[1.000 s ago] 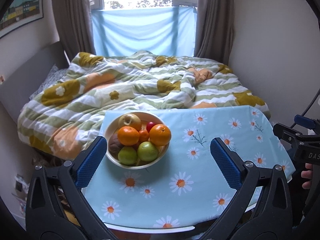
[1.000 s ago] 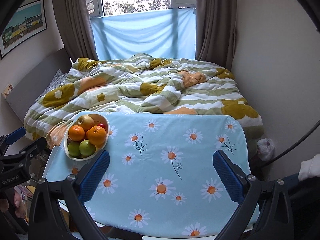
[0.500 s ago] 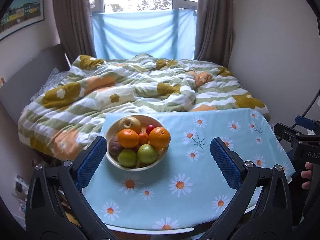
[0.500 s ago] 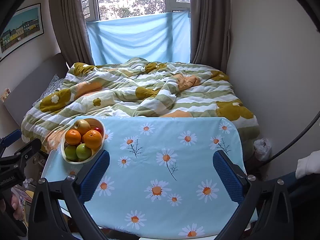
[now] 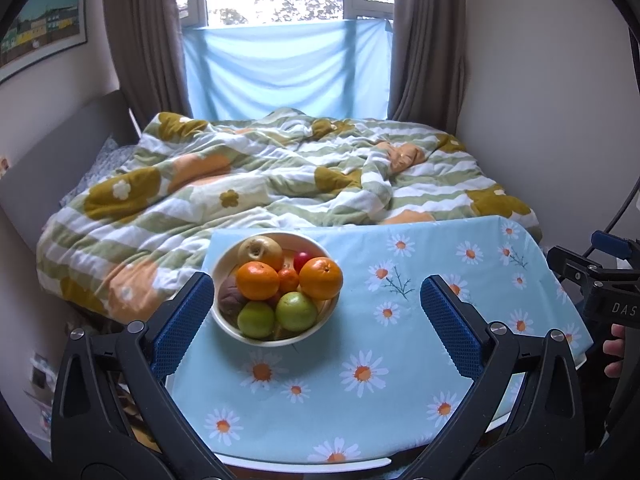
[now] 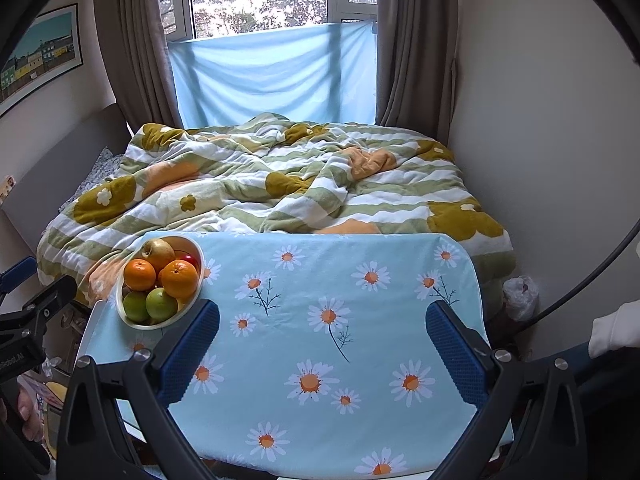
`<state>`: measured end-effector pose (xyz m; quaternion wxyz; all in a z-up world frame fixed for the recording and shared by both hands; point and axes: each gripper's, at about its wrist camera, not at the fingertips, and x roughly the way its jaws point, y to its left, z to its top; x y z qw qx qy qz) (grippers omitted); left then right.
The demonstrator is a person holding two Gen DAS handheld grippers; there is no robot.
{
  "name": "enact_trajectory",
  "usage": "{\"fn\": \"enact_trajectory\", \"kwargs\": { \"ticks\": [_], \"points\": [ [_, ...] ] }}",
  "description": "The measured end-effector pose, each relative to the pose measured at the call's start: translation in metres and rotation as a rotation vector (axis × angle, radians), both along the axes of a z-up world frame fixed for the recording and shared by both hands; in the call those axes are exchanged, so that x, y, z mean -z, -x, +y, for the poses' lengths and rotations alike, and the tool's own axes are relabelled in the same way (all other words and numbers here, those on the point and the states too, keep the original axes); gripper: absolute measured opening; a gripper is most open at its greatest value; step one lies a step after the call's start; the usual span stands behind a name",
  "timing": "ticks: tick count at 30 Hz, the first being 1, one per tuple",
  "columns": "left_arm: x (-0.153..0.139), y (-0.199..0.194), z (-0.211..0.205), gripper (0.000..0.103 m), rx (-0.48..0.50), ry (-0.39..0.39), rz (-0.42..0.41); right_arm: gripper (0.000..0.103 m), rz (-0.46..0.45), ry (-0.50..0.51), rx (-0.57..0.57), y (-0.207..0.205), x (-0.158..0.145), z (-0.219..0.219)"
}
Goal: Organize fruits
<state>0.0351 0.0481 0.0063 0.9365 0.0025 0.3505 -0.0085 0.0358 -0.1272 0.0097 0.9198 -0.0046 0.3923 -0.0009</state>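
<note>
sitting piled in the cream bowl (image 5: pixel 224 276) at the table's (image 5: pixel 400 360) left end, all fruits (image 5: pixel 280 288) w/ none loose; left gripper (image 5: pixel 316 308) & right gripper (image 6: pixel 322 340) both hovering w/ jaws apart, holding nothing; fits either done or pre-sort

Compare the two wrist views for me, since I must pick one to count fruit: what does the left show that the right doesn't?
Only the left view shows the brownish-purple fruit and small orange fruit between the oranges, plus the right gripper. Only the right view shows the white sleeve and the left gripper. Both show the bowl, two green fruits, two oranges, daisy tablecloth and bed.
</note>
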Motion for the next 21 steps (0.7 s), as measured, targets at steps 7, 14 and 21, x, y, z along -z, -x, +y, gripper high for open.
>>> {"fn": "enact_trajectory", "kwargs": {
  "ticks": [7, 14, 21],
  "points": [
    [-0.002, -0.005, 0.002, 0.103, -0.007, 0.002, 0.005, 0.103, 0.001, 0.001, 0.0, -0.002, 0.0, -0.001],
    [-0.002, -0.01, 0.003, 0.103, -0.008, 0.003, 0.006, 0.103, 0.002, 0.001, 0.002, -0.003, 0.001, -0.001],
    [-0.002, -0.009, 0.002, 0.103, -0.008, 0.002, 0.006, 0.103, 0.002, 0.003, 0.002, -0.003, 0.001, -0.001]
  ]
}}
